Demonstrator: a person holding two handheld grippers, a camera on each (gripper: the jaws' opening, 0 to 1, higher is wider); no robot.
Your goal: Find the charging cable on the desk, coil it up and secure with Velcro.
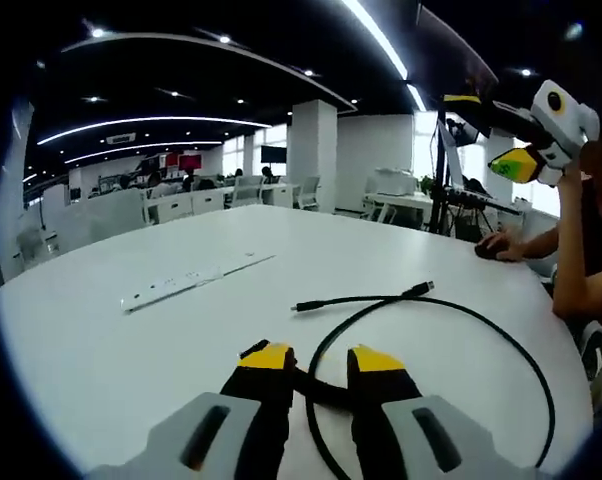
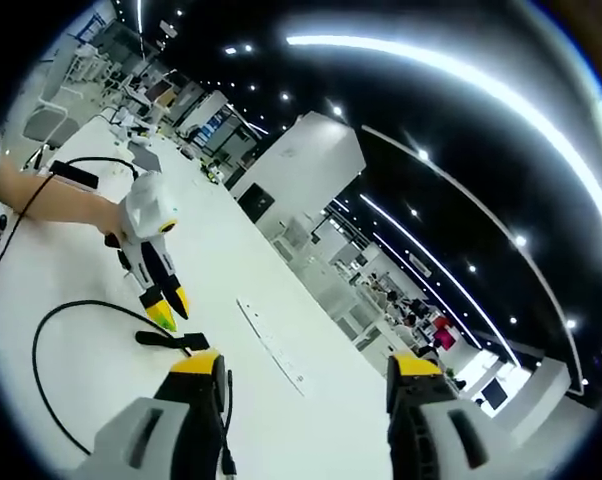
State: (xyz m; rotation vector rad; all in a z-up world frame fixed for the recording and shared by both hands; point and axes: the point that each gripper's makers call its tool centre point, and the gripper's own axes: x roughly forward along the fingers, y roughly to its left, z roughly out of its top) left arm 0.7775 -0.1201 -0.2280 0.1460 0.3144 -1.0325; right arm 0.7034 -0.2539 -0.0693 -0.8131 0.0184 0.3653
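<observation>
A black charging cable (image 1: 451, 310) lies in a wide loop on the white table (image 1: 181, 330), its two plug ends close together beyond the loop. My left gripper (image 1: 321, 358) is low over the loop's near part. Its yellow-tipped jaws stand a little apart, and a thicker black piece of the cable (image 1: 321, 388) crosses between them. The right gripper view shows that left gripper (image 2: 171, 306) with its tips just above the same black piece (image 2: 161, 340). My right gripper (image 2: 304, 367) is open and empty; it is raised high (image 1: 526, 135) at the table's right side.
A long white strip (image 1: 196, 280) lies flat on the table left of the cable. A person's hand (image 1: 496, 245) rests on a mouse at the table's right edge. Desks, chairs and pillars fill the office behind. A second black lead (image 2: 71, 170) lies by the arm.
</observation>
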